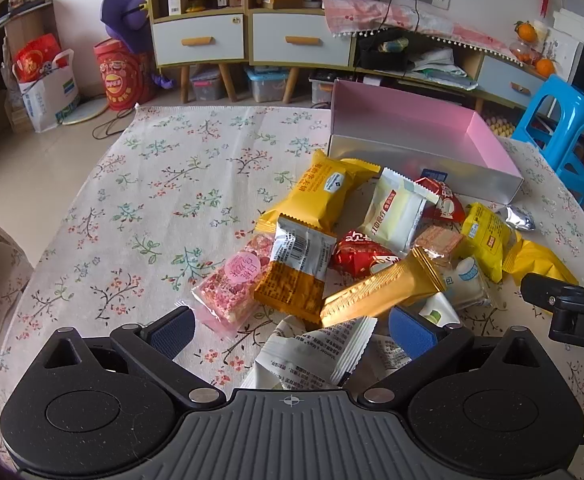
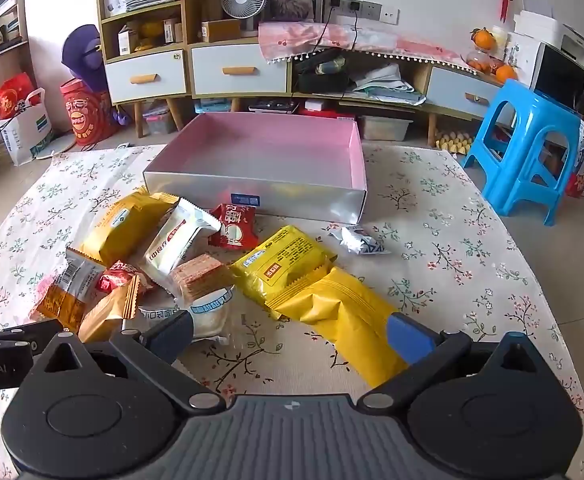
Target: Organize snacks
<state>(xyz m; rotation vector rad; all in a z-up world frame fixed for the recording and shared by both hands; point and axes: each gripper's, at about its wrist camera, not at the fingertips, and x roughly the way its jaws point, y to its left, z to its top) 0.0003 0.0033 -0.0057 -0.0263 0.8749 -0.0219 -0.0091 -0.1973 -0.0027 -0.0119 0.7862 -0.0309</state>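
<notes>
Partly hidden: white packet [image 1: 312, 354] under orange packet [image 1: 380, 292]; print unreadable.

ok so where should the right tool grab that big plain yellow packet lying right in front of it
Grip the yellow packet across its puffy middle, coming down from above. It lies flat on the tablecloth, long axis slanting away, so its narrow width fits the open right tool. Its far crimped end tucks against another yellow pack, so probably avoid that end.
</notes>
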